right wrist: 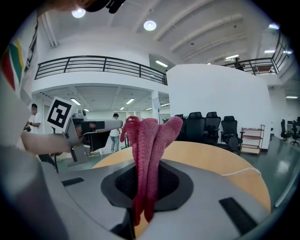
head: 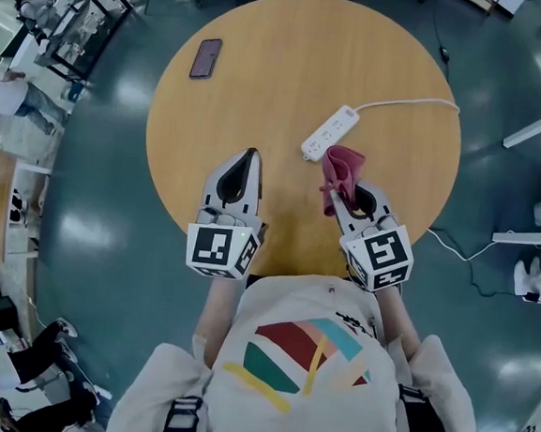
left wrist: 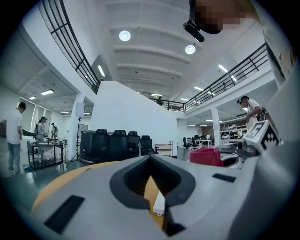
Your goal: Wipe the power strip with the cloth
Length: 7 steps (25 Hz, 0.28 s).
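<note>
White power strip (head: 330, 133): lies flat on the round table, right of centre, slanting away from the person; its cable (head: 407, 103) runs off over the far right edge.
Pink cloth (head: 338, 174): bunched and folded, standing up out of the right claw, its top just beside the strip's near end in the head view; I cannot tell whether it touches the strip.
Right gripper (head: 340, 196): jaws closed on the cloth, which is pinched low down with both folds rising free above the pads.
Left gripper (head: 248, 159): jaws drawn together with nothing between them; only a thin slit is left, and through it the tabletop and the strip show ahead. It is over the table's near part, well apart from the strip.
Wooden table (head: 293, 62): mostly bare.
Dark phone (head: 206, 58): lies at the far left, well clear of the work.
Done so far: the cloth is gripped and brought up to the strip's near end.
Left to do: by my reading, the wipe itself. The cloth needs to be lowered onto the top face and drawn along its length.
Risk: the strip lies loose and nothing pins it, so it may slide under the cloth unless the left claw steadies it.
</note>
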{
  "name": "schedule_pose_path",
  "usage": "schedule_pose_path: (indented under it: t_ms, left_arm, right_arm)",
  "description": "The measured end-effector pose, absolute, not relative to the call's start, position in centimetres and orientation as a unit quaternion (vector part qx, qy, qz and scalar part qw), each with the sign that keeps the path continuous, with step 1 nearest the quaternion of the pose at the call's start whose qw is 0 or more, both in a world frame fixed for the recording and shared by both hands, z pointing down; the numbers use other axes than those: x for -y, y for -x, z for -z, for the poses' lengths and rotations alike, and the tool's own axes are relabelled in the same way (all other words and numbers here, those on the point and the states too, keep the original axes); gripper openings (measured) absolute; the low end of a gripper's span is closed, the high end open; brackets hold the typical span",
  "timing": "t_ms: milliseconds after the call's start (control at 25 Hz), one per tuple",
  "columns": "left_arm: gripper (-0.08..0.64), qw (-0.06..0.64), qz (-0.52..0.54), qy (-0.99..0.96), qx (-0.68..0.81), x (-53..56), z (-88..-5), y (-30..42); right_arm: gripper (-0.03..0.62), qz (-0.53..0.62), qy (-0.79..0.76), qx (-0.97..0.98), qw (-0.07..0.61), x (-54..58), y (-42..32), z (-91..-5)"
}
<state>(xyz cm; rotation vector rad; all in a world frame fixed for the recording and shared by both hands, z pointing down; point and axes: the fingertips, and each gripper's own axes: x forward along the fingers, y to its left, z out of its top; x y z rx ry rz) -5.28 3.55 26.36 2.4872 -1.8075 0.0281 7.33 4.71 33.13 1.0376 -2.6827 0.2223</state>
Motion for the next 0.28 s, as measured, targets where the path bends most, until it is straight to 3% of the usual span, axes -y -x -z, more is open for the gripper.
schedule_pose_path:
  t_ms: [280]
  left_arm:
    - [0.041,0.070,0.000,-0.808,0.586,-3.6,-28.1,5.9]
  right_arm:
    - [0.038,-0.102,-0.370,0.913,0.136,-5.0,-8.9,-34.8]
